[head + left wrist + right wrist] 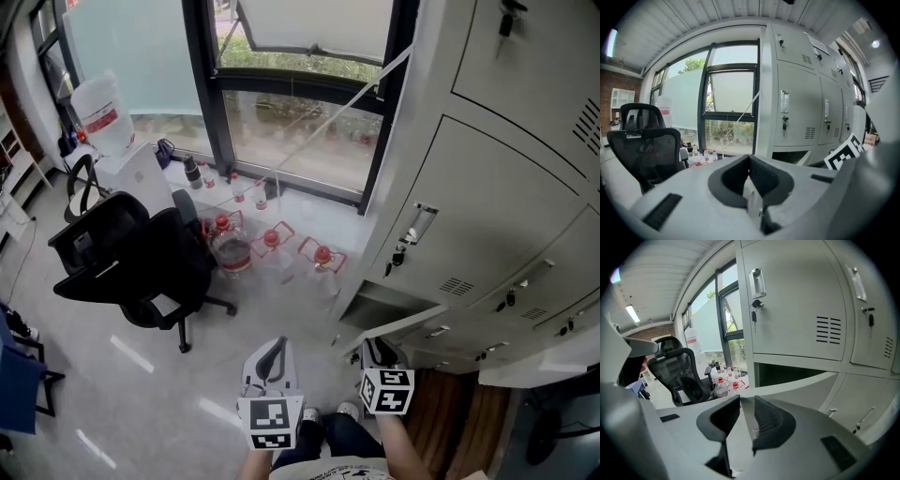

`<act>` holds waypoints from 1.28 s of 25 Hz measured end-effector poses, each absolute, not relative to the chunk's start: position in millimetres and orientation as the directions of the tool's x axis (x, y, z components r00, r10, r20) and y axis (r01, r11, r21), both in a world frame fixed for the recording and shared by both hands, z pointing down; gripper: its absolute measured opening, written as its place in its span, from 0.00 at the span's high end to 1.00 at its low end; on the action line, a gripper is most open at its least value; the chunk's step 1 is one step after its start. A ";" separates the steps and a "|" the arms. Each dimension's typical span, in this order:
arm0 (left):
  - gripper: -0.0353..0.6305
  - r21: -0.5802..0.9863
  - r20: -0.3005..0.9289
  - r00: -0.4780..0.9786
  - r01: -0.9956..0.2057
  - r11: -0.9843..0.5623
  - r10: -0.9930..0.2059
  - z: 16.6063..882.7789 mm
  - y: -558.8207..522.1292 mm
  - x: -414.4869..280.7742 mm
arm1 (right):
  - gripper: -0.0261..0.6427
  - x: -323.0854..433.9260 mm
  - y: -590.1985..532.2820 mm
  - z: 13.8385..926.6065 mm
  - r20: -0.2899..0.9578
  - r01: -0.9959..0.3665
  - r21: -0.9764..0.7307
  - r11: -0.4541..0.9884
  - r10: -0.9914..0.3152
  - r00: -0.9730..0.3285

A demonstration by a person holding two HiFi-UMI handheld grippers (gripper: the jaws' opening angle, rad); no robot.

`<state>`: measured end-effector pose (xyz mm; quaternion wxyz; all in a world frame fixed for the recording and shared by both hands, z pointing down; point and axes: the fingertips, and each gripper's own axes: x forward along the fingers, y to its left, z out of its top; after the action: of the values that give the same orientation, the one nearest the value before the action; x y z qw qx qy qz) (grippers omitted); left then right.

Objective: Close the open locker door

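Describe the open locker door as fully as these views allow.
The door is a plain pale grey panel, metal by its look. It belongs to a compartment that shows dark behind it, just below a closed door with a key in its lock. It stands swung well out, joined to the locker at its right end, with its free edge on the window side. The right gripper is close to that edge with its jaws slightly apart. Contact cannot be told.

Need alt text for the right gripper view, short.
The right gripper, jaws slightly apart and empty, points at an open locker door low on a bank of grey lockers. An office chair and water bottles sit left, by a window.
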<state>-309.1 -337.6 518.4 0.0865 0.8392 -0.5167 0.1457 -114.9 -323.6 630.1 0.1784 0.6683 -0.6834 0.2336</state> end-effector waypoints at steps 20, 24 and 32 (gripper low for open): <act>0.94 0.002 0.335 0.340 -0.933 -0.360 -0.879 516.1 -380.1 -292.8 | 0.88 -100.6 -384.5 631.1 0.551 -0.994 -0.067 0.086 -0.827 -0.108; 0.94 -0.006 0.343 0.315 -0.942 -0.337 -0.885 518.1 -386.3 -293.8 | 0.88 -98.0 -397.1 632.1 0.548 -0.993 -0.065 0.102 -0.828 -0.121; 0.94 -0.008 0.342 0.277 -0.955 -0.297 -0.898 517.3 -399.8 -293.3 | 0.88 -89.2 -419.6 635.4 0.550 -0.992 -0.051 0.117 -0.825 -0.126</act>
<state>-293.3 -399.8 517.3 0.0997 0.7927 -0.5844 0.1421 -89.2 -419.6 635.4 0.1988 0.6306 -0.7205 0.2092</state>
